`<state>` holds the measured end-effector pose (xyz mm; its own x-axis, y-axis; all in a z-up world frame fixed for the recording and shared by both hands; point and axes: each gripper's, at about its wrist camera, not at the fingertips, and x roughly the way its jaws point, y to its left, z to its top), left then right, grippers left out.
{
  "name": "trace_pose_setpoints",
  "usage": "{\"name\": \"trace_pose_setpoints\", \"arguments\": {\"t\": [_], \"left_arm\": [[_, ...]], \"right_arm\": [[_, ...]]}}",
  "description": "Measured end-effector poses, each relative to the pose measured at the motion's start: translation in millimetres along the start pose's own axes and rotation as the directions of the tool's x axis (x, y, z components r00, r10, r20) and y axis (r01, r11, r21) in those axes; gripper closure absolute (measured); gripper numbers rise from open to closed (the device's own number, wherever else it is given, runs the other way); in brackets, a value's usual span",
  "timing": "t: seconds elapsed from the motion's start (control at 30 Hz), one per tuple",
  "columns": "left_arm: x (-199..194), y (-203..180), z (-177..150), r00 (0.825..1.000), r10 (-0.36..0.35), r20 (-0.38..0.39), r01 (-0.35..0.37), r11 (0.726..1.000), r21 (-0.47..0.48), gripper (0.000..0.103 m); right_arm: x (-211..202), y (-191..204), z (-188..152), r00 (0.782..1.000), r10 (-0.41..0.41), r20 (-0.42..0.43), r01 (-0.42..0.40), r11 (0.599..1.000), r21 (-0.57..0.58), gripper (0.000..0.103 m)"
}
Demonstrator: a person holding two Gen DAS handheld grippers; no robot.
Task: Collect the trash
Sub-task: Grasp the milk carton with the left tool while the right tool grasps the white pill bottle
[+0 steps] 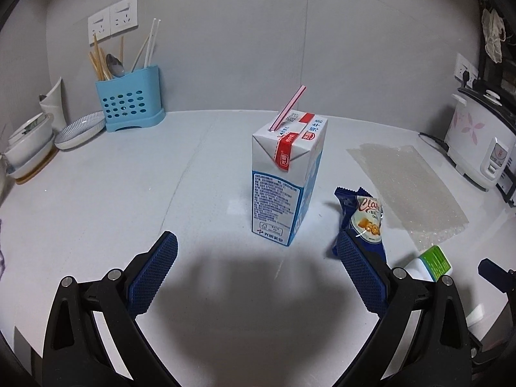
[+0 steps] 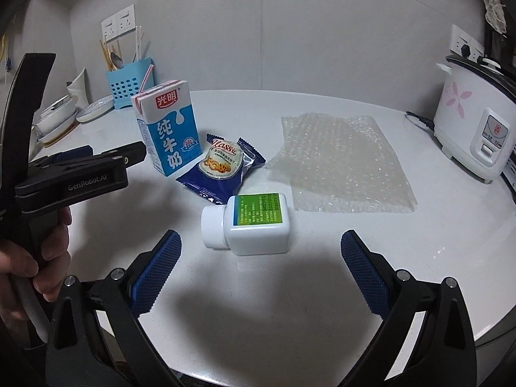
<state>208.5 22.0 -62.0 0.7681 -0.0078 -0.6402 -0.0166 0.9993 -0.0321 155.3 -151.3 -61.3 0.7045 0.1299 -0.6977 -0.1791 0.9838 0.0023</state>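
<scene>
White tabletop [image 2: 322, 274], glossy, meeting a pale grey wall with socket plates [image 1: 113, 19].

Standing upright near centre: blue-and-white milk carton [image 1: 283, 187] with pink straw [image 1: 288, 108] slanting from its top.

Lying just beside the carton on its right: dark blue snack wrapper [image 2: 222, 169], flat on the surface.

Lying on its side in front of the wrapper: white pill bottle [image 2: 250, 224] with green label, cap pointing left.

Spreading flat to the right of these, well apart from the carton: sheet of bubble wrap [image 2: 342, 164].

Sitting at the far right edge: white rice cooker [image 2: 474, 122] with pink flower print.

Standing against the back wall at left: blue perforated utensil holder [image 1: 132, 100] carrying chopsticks and a spoon; stacked bowls and a striped plate [image 1: 80, 130] resting beside it.

Left gripper [image 1: 254, 267] hovering low over the tabletop, fingers [image 1: 154, 274] spread wide and holding nothing, carton directly ahead between them, right finger overlapping the wrapper in view.

Right gripper [image 2: 258, 267] hovering likewise, fingers [image 2: 364, 274] spread wide and empty, pill bottle lying just ahead between them.

Hand [image 2: 38, 251] gripping the left tool's handle at the left edge of the right wrist view.
</scene>
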Motion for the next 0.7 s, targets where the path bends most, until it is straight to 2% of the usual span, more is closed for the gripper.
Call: {"name": "trace_pose_setpoints", "arguments": {"t": [0.43, 0.53, 0.57, 0.67, 0.7], "left_arm": [[33, -6, 26, 1.000, -0.017, -0.018, 0.016, 1.000, -0.013, 0.006], [39, -10, 30, 1.000, 0.004, -0.019, -0.004, 1.000, -0.005, 0.009], [41, -11, 31, 1.000, 0.007, -0.024, -0.007, 1.000, -0.007, 0.011], [48, -10, 32, 0.999, 0.011, -0.037, -0.011, 1.000, -0.017, 0.025], [51, -9, 33, 0.999, 0.007, -0.047, -0.008, 1.000, -0.025, 0.035]], "right_arm": [[30, 3, 11, 0.998, 0.000, -0.064, 0.003, 0.999, 0.051, 0.008], [36, 2, 12, 0.997, -0.010, -0.081, 0.015, 0.998, 0.059, 0.008], [37, 1, 12, 0.996, -0.007, -0.085, 0.012, 0.998, 0.063, 0.008], [40, 2, 13, 0.996, -0.009, -0.092, 0.015, 0.998, 0.063, 0.008], [41, 3, 12, 0.995, -0.007, -0.096, 0.013, 0.998, 0.060, 0.008]]}}
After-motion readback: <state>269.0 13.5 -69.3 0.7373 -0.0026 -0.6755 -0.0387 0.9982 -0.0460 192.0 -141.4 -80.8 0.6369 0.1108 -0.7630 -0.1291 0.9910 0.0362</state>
